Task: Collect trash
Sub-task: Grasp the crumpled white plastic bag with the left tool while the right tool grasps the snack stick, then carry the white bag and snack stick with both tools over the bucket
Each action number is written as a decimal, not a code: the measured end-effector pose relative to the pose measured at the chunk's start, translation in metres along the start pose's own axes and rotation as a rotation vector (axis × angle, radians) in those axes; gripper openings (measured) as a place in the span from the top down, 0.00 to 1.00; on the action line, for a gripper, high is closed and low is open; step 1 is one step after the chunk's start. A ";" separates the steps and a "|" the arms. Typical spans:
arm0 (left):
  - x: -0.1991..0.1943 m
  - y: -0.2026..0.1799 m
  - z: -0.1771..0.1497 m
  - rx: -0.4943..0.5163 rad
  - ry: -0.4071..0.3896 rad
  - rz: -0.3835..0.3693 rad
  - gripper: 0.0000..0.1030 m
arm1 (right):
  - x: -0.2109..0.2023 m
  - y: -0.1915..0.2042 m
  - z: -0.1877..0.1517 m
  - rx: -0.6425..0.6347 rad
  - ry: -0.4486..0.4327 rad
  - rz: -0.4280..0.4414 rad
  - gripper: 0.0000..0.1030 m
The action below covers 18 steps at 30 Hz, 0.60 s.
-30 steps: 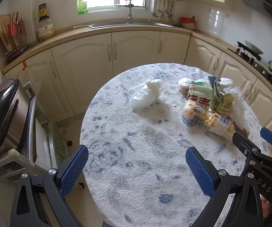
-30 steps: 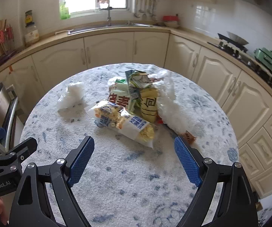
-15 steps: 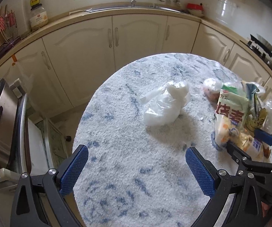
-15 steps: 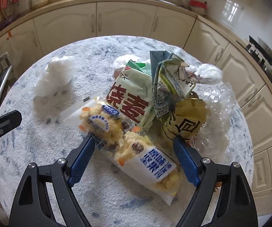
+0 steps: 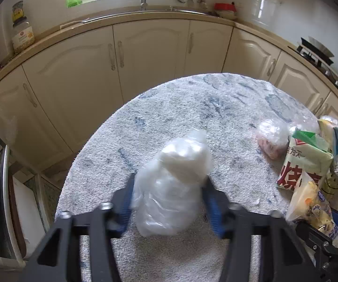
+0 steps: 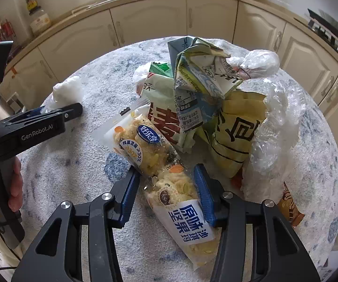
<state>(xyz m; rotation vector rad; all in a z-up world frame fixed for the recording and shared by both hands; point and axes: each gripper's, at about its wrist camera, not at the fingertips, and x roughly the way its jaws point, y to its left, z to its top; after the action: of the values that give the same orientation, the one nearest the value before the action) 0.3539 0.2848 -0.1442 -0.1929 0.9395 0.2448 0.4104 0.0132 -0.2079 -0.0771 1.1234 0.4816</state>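
On the round table with the blue-speckled cloth (image 5: 192,108) a crumpled white plastic bag (image 5: 176,176) lies between the pads of my left gripper (image 5: 169,181). The jaws are closing and both pads touch the bag's sides. In the right wrist view a clear snack packet (image 6: 159,164) with a blue and white label sits between the pads of my right gripper (image 6: 166,171). These jaws are closing too and press on the packet. Behind it lie a green and white packet (image 6: 164,98), a crushed carton (image 6: 199,82), a yellow bag (image 6: 234,131) and clear wrap (image 6: 277,136).
A brown wrapper (image 6: 288,204) lies at the table's right edge, and a small knotted bag (image 5: 272,136) lies beside the pile. Cream cabinets (image 5: 150,58) curve round behind the table. A steel appliance (image 5: 2,188) stands at the left. A hand (image 6: 13,188) holds the left gripper's handle.
Both grippers came down and forward onto the table. The left jaws narrowed round the white bag and the right jaws round the snack packet.
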 end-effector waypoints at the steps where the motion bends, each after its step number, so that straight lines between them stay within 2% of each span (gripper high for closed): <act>1: 0.001 0.000 -0.001 0.001 0.002 -0.011 0.63 | -0.001 -0.002 0.000 0.011 -0.003 0.001 0.56; 9: -0.021 0.003 -0.020 -0.011 0.010 -0.031 0.66 | -0.008 0.001 -0.003 0.054 -0.011 0.025 0.67; 18: -0.092 -0.001 -0.064 -0.005 0.000 -0.035 0.65 | -0.025 0.019 -0.033 0.049 0.041 0.085 0.71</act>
<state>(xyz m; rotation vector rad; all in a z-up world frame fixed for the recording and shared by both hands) 0.2524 0.2552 -0.1062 -0.2133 0.9352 0.2150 0.3665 0.0125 -0.1969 0.0033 1.1814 0.5304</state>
